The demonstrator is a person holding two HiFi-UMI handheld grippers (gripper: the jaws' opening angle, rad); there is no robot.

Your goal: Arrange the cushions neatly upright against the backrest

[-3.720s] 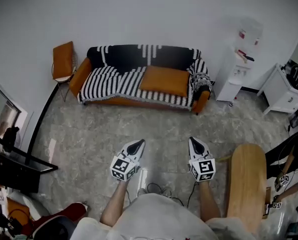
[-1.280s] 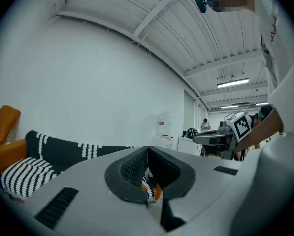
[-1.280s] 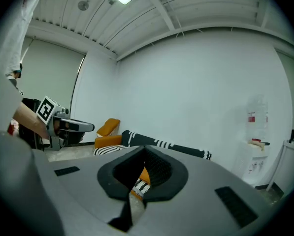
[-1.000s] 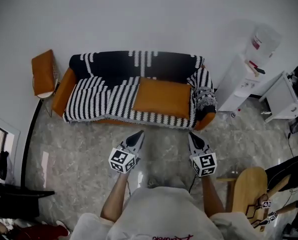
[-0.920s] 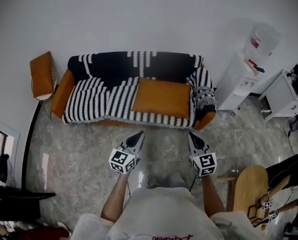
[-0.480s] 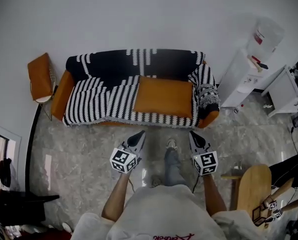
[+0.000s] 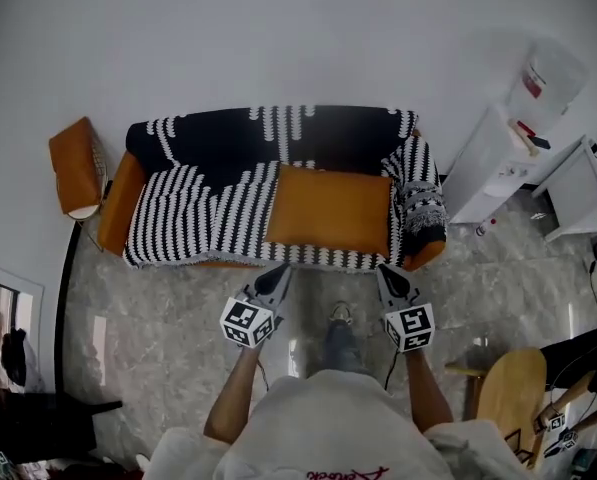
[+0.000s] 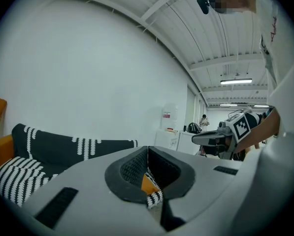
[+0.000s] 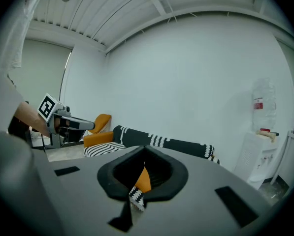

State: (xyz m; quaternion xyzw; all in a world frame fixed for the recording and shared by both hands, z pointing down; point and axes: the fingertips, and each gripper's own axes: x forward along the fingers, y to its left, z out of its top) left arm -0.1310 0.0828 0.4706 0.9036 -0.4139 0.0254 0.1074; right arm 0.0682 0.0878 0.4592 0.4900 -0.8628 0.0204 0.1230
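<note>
An orange cushion (image 7: 330,210) lies flat on the right half of the sofa seat (image 7: 183,218), which is draped in a black-and-white striped throw. The black backrest (image 7: 278,133) stands against the wall behind it. My left gripper (image 7: 276,277) and right gripper (image 7: 390,277) are both shut and empty, held side by side just short of the sofa's front edge. In the left gripper view the backrest (image 8: 63,149) shows at the left, and a sliver of orange cushion (image 8: 147,183) peeks between the jaws. In the right gripper view the sofa (image 9: 151,140) stretches ahead.
An orange chair (image 7: 70,166) stands left of the sofa. At the right are a white water dispenser (image 7: 498,153) and a white cabinet (image 7: 588,183). A round wooden table (image 7: 508,398) sits at the lower right. The floor is grey marble tile (image 7: 158,318).
The view has closed in on the sofa: it now lies nearer and larger, and both grippers sit closer to its front edge. The jaws stayed shut.
</note>
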